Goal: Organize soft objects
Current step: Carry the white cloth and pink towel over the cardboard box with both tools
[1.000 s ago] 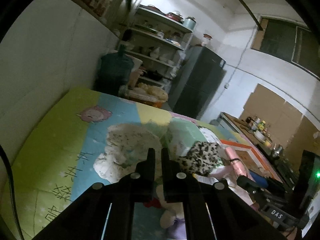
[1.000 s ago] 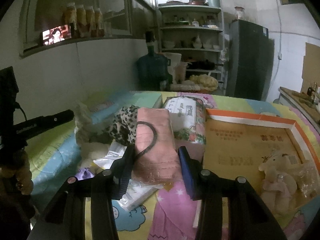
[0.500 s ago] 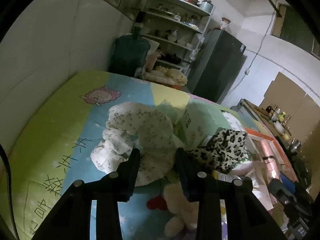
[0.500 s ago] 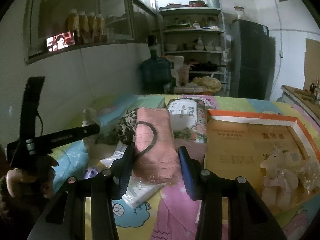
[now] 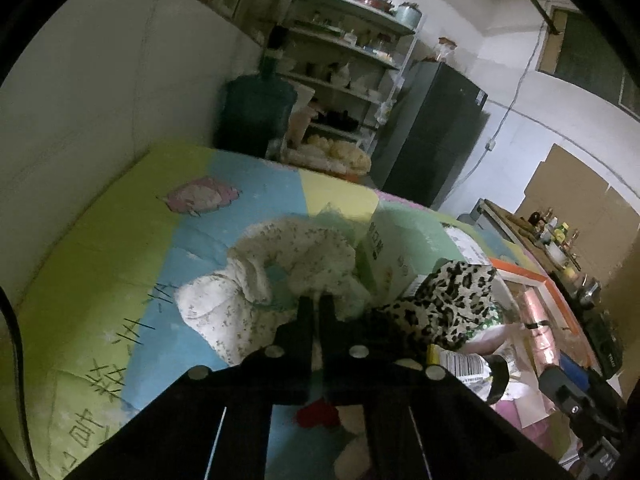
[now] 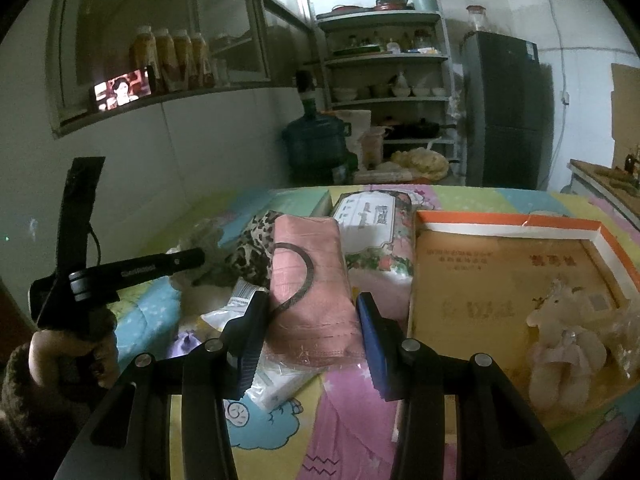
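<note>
- Left wrist view only: the left gripper (image 5: 316, 304), at lower centre, has just clamped its jaws together on an edge of the white flowered cloth (image 5: 280, 264), which lies mid-frame beside a leopard-print cloth (image 5: 452, 304) and a green box (image 5: 400, 252).
- Right wrist view only: the right gripper (image 6: 308, 328) grips a pink mask pack (image 6: 312, 280) at centre.
- Right of it, an orange-rimmed box (image 6: 520, 224) holds a pale plush toy (image 6: 560, 340).
- A floral tissue pack (image 6: 376, 232) lies behind the mask pack.

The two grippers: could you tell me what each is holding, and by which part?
The right gripper straddles the pink mask pack at its near end. The left gripper has just closed on the floral cloth's near edge.
</note>
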Tool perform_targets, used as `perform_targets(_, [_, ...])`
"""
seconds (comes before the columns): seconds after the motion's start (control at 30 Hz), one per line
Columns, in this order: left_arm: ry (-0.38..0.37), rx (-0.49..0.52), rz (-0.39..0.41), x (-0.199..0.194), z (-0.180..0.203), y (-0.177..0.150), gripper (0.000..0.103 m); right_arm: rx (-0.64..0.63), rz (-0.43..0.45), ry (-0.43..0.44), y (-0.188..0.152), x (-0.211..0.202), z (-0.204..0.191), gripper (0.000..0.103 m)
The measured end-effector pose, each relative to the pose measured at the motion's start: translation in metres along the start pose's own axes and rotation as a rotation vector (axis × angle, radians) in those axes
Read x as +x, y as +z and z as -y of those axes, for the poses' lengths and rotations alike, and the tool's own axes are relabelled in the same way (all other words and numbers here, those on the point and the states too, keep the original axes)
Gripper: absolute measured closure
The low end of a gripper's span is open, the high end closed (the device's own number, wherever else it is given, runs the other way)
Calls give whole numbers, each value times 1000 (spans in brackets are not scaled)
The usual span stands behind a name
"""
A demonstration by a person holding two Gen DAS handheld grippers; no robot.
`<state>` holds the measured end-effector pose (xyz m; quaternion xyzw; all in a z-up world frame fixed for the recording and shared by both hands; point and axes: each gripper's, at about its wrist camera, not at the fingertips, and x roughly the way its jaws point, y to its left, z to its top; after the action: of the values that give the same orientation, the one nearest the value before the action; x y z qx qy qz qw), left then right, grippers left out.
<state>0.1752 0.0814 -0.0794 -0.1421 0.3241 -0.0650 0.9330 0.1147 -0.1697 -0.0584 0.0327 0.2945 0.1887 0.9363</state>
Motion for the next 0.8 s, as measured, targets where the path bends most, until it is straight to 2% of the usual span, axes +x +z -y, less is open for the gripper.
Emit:
perform_targets(0.43, [13, 17, 146, -67, -3, 4, 100, -2, 31, 16, 3, -13, -8, 57])
perform_targets(0.63, [-15, 62, 195, -94, 18, 8, 100, -14, 66, 35, 8, -26, -11, 57])
perform_targets(0.8, [-67, 105, 223, -108, 47, 13, 100, -16, 85, 29, 15, -34, -8, 57])
